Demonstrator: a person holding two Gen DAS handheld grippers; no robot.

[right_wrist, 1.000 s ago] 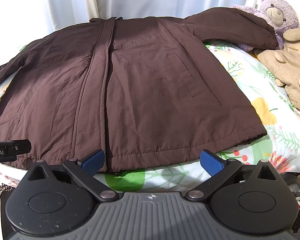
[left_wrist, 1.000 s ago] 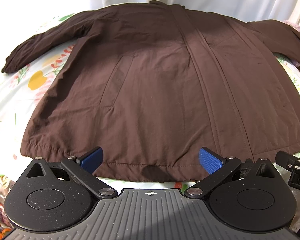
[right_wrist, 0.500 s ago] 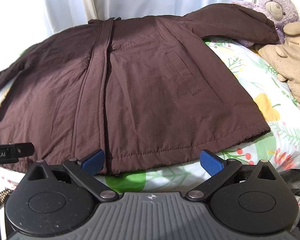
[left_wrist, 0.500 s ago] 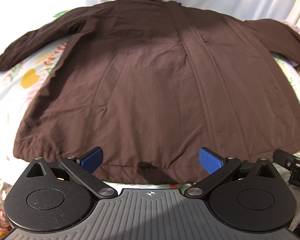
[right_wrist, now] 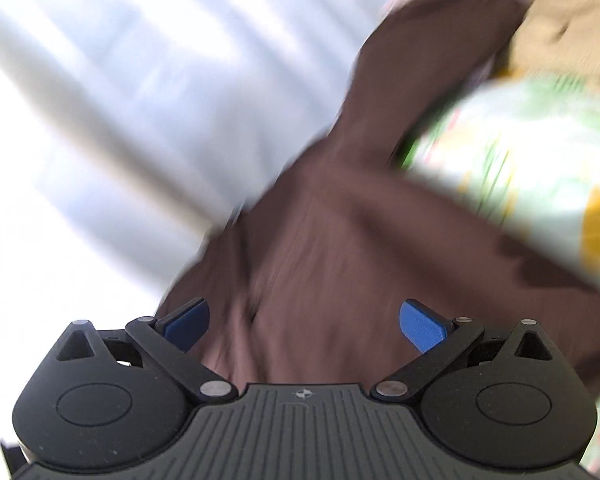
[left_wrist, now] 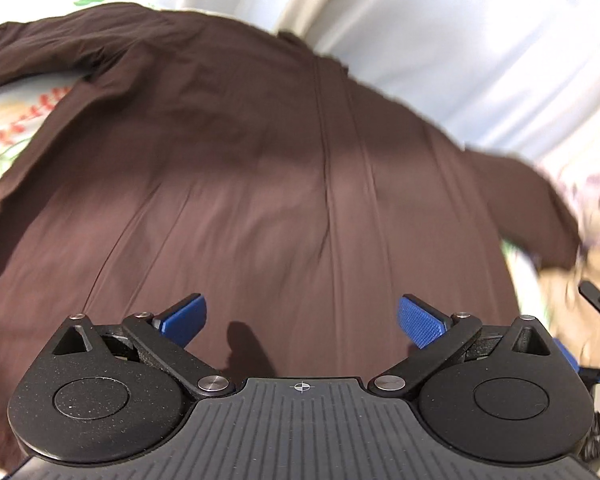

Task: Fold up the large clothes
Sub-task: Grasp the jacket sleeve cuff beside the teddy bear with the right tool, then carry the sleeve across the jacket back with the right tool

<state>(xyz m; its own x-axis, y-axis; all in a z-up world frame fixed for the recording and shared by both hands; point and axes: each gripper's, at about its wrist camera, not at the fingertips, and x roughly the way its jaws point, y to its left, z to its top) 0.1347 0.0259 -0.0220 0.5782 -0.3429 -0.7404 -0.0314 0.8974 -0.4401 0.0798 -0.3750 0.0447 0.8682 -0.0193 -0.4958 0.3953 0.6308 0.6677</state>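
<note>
Both tools (left_wrist: 300, 320) (right_wrist: 302, 326) gape over brown jacket (left_wrist: 260, 184).

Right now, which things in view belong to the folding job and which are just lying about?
Part of the job:
- brown jacket, spread flat on the bed
- left gripper, open above the jacket
- right gripper, open above the jacket

Just lying about:
- floral bedsheet under the jacket
- white curtain behind
- tan plush thing, blurred, beyond the jacket's sleeve
</note>
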